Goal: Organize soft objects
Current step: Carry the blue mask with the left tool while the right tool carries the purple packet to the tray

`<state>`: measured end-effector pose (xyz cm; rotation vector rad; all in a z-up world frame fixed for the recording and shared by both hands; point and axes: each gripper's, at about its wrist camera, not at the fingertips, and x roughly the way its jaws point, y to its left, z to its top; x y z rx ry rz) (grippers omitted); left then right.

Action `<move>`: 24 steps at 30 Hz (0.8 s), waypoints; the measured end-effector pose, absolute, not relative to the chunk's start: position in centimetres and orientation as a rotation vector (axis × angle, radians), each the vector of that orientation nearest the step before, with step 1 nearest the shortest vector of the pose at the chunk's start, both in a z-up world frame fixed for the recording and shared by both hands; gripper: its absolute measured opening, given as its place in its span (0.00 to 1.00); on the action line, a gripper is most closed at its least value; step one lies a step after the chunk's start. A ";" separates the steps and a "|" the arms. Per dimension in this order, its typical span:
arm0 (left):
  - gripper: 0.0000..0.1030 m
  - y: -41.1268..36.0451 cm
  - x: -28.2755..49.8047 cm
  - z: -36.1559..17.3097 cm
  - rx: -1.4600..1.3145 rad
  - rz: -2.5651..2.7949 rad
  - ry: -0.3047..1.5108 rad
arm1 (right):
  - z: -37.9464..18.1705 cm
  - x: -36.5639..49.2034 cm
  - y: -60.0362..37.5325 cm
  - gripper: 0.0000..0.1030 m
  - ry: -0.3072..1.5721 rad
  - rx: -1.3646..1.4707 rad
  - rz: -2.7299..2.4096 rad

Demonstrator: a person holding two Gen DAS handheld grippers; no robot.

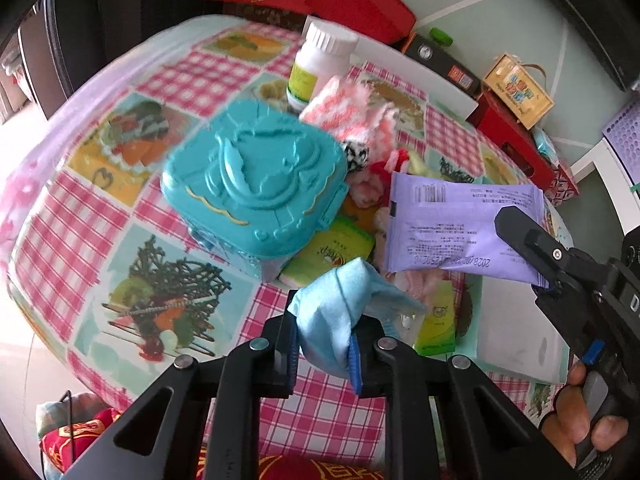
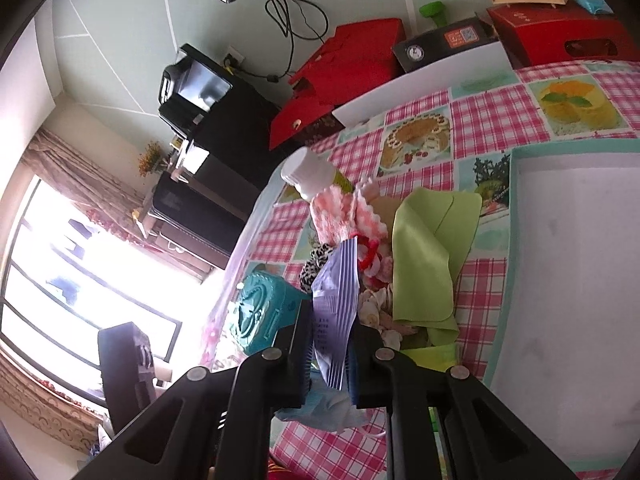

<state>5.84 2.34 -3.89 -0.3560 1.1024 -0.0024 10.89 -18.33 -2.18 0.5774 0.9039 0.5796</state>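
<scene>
The light blue cloth (image 1: 340,312), limp and light, bunches in the left gripper (image 1: 326,354) clamped on it, while the right gripper (image 2: 330,354) pinches the thin, crinkly purple packet (image 2: 334,312) by its near edge.

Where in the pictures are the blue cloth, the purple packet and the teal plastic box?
blue cloth (image 1: 336,312): left wrist view, on its bunched middle above the fingers.
purple packet (image 1: 452,224): left wrist view, on its printed flat face.
teal plastic box (image 1: 256,168): left wrist view, on its embossed lid.

cloth (image 1: 340,316): light blue | packet (image 1: 460,228): purple | tablecloth (image 1: 320,412): pink check
</scene>
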 end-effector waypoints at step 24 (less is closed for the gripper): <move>0.19 -3.8 10.3 5.5 -0.283 -0.127 0.857 | 2.2 9.1 -28.0 0.14 0.637 0.750 0.430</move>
